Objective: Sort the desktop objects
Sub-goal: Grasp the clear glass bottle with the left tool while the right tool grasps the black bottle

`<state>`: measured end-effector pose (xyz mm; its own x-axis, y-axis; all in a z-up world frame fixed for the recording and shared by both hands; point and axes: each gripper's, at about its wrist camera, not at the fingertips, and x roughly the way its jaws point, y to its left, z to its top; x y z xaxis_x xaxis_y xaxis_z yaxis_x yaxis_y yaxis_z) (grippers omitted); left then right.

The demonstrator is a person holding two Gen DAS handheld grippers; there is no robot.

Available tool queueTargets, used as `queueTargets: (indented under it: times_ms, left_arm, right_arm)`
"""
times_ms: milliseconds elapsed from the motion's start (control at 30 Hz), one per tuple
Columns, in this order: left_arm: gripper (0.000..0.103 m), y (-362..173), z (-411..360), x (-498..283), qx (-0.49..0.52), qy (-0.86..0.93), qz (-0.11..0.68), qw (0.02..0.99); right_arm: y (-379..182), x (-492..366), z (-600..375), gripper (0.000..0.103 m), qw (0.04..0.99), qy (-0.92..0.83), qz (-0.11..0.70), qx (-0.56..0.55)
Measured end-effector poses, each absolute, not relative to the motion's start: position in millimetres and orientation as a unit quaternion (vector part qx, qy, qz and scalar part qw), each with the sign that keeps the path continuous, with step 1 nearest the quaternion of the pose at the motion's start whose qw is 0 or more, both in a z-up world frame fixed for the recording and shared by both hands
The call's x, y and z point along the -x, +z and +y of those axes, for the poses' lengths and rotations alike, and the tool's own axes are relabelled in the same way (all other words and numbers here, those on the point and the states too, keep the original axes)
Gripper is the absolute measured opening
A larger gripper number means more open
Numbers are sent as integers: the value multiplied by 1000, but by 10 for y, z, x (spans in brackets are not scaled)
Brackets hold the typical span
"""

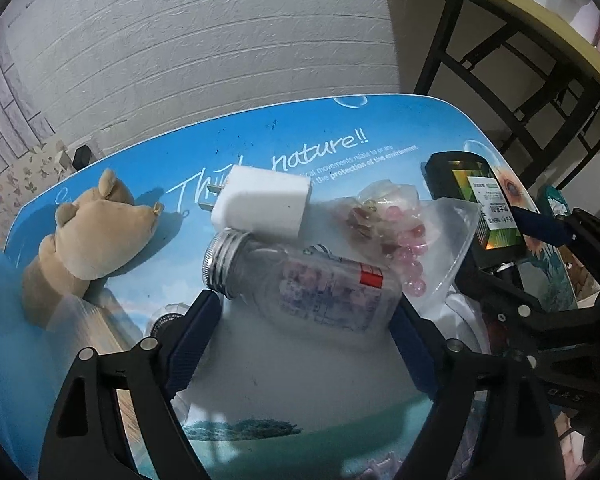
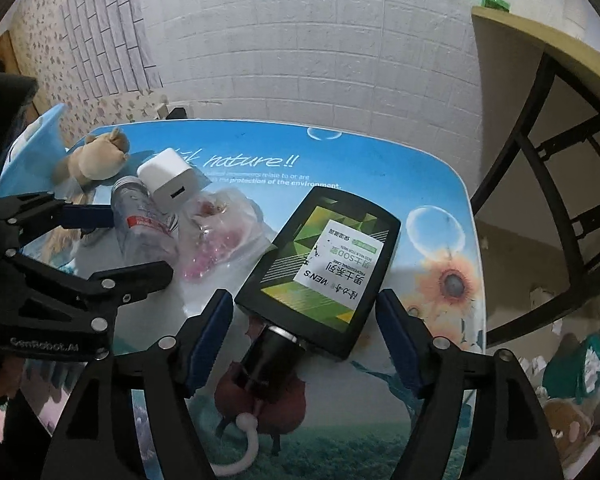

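On a small blue table [image 2: 440, 184] printed with a sky scene and the words "Think nature!!", the desktop objects lie clustered toward its left half. The left gripper [image 1: 304, 320] points steeply down with its blue-padded jaws spread to either side of a clear glass bottle [image 1: 300, 280] that lies on its side, metal screw cap toward the left; the pads sit close to the bottle's two ends, and whether they touch it cannot be told. A white USB charger plug [image 1: 264, 204] leans against the bottle's cap end, and a clear plastic bag of pink beads [image 1: 404, 236] lies just beside the bottle on the right. A tan plush bear [image 1: 96, 236] rests near the table's left edge. The right gripper [image 2: 304, 336] stands open around the lower end of a flat black bottle with a green label [image 2: 324, 264], gaps showing between its pads and the bottle's sides; the black cap points toward the camera.
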<state>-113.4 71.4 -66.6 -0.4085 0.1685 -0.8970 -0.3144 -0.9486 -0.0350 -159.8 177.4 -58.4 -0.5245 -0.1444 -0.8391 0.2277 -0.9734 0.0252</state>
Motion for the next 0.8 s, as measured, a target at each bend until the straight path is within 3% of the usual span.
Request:
queueTargets:
  times_ms: [233, 333, 800]
  left_arm:
    - [83, -671, 708, 1185, 521, 837, 74, 147]
    - [72, -653, 733, 1149, 513, 841, 83, 151]
    - [71, -544, 751, 1110, 503, 845, 77, 166]
  right_arm:
    - [-599, 1667, 1774, 71, 103, -869, 38, -483]
    - [-592, 1650, 1784, 69, 105, -870, 32, -480]
    - [-561, 1598, 1823, 63, 120, -874, -1, -471]
